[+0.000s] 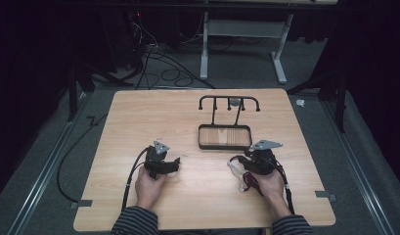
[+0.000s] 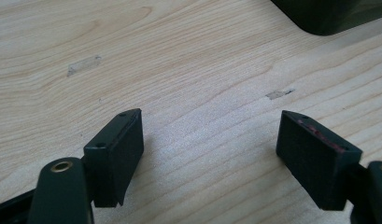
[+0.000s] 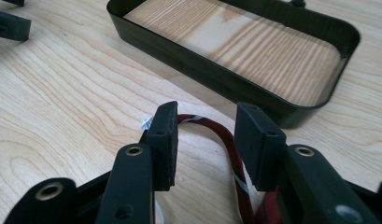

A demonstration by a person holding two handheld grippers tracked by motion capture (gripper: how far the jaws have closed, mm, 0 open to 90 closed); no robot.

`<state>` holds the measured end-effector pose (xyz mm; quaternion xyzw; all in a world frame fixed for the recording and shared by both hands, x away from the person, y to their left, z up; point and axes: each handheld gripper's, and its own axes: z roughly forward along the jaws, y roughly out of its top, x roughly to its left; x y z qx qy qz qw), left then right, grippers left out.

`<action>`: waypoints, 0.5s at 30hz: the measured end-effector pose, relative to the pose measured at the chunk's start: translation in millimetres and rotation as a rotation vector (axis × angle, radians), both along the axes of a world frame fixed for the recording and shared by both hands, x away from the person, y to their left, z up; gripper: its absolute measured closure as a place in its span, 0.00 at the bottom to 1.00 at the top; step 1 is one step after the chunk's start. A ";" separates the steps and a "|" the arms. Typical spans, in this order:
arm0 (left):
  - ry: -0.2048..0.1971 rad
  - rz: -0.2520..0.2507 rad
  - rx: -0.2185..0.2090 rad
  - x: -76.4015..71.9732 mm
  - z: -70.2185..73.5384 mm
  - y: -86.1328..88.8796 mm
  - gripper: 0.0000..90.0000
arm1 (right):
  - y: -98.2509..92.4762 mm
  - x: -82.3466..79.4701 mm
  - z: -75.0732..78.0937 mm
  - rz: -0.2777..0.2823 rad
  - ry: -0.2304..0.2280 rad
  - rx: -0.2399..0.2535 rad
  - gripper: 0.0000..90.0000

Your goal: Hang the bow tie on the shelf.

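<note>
A red strap with a thin white stripe [image 3: 228,140] lies on the wooden table and loops up between the jaws of my right gripper [image 3: 206,116]. The jaws stand apart on either side of the strap and the pads do not press it. In the high view the strap [image 1: 248,182] trails under the right hand, beside the right gripper [image 1: 242,160]. Just beyond stands a black tray [image 3: 202,70] with a wooden floor. My left gripper [image 2: 211,119] rests low over bare wood, jaws wide open with nothing between them; it sits left of centre [image 1: 174,164].
The black tray [image 1: 224,147] carries an upright rack of hooks [image 1: 229,100] at its far side. The tray's corner [image 2: 328,14] shows ahead of the left gripper. Tape scraps [image 2: 83,64] mark the wood. Cables and a white table frame [image 1: 205,54] lie on the floor beyond.
</note>
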<state>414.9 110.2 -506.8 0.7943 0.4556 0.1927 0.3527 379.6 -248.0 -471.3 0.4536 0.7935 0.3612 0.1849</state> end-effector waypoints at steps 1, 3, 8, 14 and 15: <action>0.000 0.000 0.000 0.0 0.0 0.0 0.26 | 2.9 2.0 -1.3 0.003 0.010 0.001 0.68; 0.000 0.000 0.000 0.0 0.0 0.0 0.26 | 5.5 4.1 -2.3 0.008 0.010 -0.005 0.68; 0.000 0.000 0.000 0.0 0.0 0.0 0.26 | 8.1 9.2 -5.4 0.012 0.018 -0.018 0.68; 0.000 0.000 0.000 0.0 0.0 0.0 0.26 | 12.4 14.2 -4.6 0.021 0.021 -0.018 0.68; 0.000 0.000 0.000 0.0 0.0 0.0 0.26 | 14.1 15.4 -4.3 0.026 0.019 -0.015 0.68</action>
